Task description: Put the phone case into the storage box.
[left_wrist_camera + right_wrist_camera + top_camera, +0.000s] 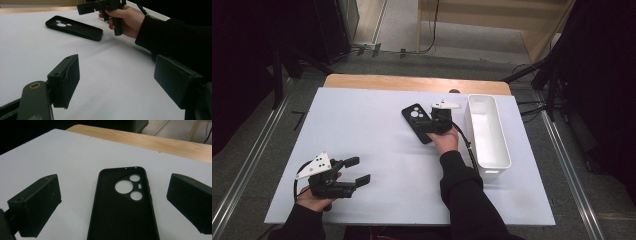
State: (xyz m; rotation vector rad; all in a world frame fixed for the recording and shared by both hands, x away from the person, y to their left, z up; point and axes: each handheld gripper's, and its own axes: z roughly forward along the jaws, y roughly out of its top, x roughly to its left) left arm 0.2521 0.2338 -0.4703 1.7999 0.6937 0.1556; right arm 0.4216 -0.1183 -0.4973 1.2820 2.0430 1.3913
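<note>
The right gripper (430, 121), jaws spread, straddles the thin phone case (125, 205) toward the table's (362, 130) far edge; closing could skid it flat. The left gripper (357, 171) idles released.

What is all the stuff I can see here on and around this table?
phone case: one, black, lying flat right of the table's middle, between the right gripper's open jaws
bin: one, white, long, empty, near the table's right edge
table: one, white top, bare wood strip along the far edge
cables: several, black, on the floor beyond the table
left gripper: one, black, jaws open, near left corner, holding nothing
right gripper: one, black, jaws open
sleeves: two, black
</note>
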